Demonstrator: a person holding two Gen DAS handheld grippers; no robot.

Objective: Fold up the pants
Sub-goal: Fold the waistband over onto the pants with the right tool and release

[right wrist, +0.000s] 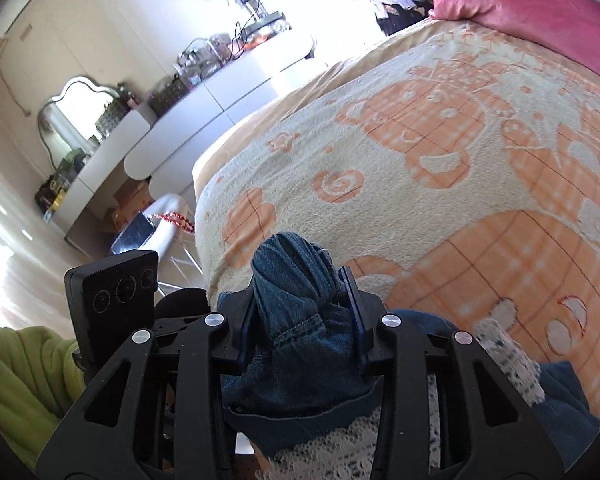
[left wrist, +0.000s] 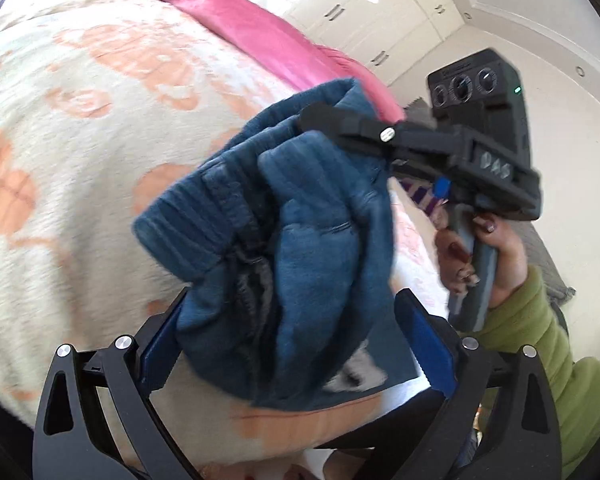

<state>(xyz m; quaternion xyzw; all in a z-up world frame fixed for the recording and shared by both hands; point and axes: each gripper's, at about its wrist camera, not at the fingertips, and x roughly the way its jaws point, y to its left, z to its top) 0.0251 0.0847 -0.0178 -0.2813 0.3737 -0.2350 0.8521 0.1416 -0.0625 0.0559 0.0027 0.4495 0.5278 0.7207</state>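
two grippers are busy with one pair of blue denim pants, which hang bunched in the air just above the near edge of the bed, over its cream and orange blanket. the right gripper has its jaws narrowed onto a thick wad of the denim, pads pressing it from both sides; in the left wrist view it comes in from the right, with a hand in a green sleeve on its handle. the left gripper stands with its jaws wide, the cloth drooping between the blue pads; i cannot tell whether they press it. the denim looks fairly heavy, soft and floppy, not slippery or fragile, with stiffer seams and a ribbed band. i would judge the waistband corners or hems the best places to take hold, not the crumpled middle. a pink pillow lies far across the bed.
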